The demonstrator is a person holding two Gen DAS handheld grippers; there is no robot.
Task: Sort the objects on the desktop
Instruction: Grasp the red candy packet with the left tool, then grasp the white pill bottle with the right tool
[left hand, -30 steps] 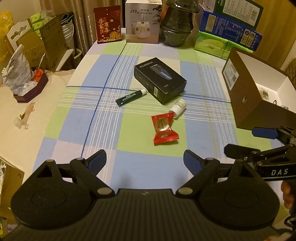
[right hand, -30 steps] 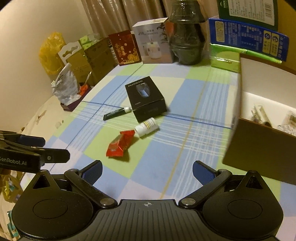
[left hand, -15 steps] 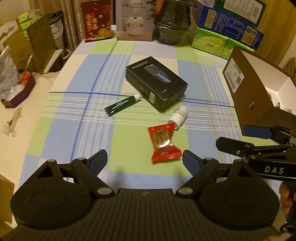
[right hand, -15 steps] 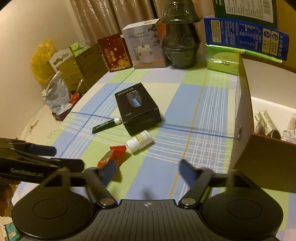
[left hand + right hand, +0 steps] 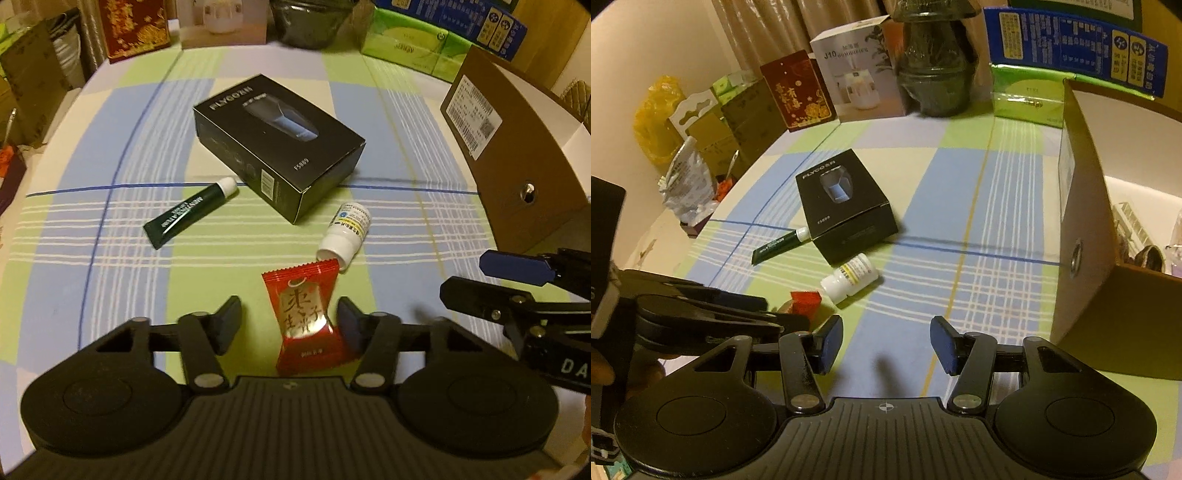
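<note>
A red candy packet (image 5: 304,317) lies on the checked tablecloth between the fingers of my left gripper (image 5: 290,323), which is open around it, the right pad close to the wrapper. A white pill bottle (image 5: 345,234) lies on its side just beyond. A green tube (image 5: 188,218) and a black shaver box (image 5: 277,144) lie farther back. My right gripper (image 5: 884,349) is open and empty above the cloth; it also shows in the left wrist view (image 5: 517,284). The packet's tip (image 5: 805,301) shows behind the left gripper.
An open brown cardboard box (image 5: 1108,258) with small items inside stands at the right. Boxes, a dark jar (image 5: 932,62) and green tissue packs (image 5: 1028,98) line the far edge. Bags and cartons stand beyond the table's left side.
My left gripper has moved forward and down so that the candy packet now lies between its fingers. Both grippers' fingers have narrowed. The right gripper has moved slightly forward.
</note>
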